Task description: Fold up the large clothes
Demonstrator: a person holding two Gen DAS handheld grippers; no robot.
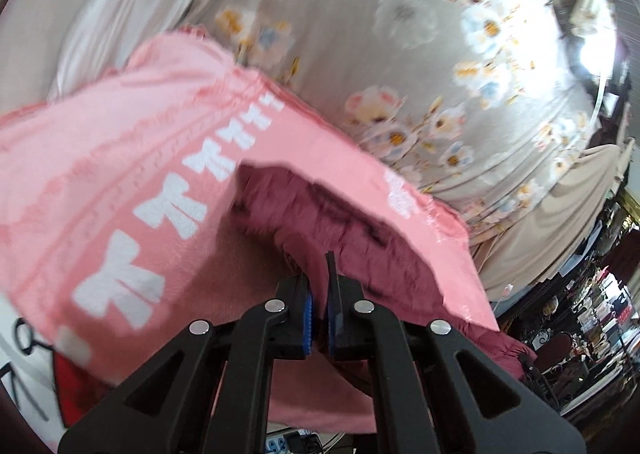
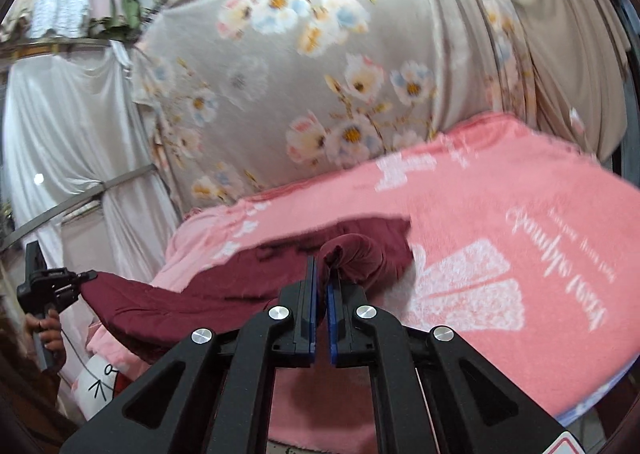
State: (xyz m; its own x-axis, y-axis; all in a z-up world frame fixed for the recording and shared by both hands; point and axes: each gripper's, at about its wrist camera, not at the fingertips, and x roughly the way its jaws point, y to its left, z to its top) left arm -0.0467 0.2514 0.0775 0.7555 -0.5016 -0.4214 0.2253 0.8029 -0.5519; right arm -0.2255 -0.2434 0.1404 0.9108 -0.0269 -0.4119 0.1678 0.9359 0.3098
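Motion blur smears the pink blanket [image 1: 120, 173] and my maroon garment [image 1: 320, 213], so its folds and seams won't resolve. My left gripper [image 1: 319, 286] hides the cloth edge between its jaws. The script on the blanket is too soft to read. The cluttered shelves [image 1: 600, 314] are too small to sort out.

Maroon garment [image 2: 240, 294] between right gripper [image 2: 322, 274] jaws

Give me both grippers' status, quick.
Left gripper: shut on the maroon garment, pinching its edge.
Right gripper: shut on the maroon garment, a bunched fold between its fingers, over the pink blanket.
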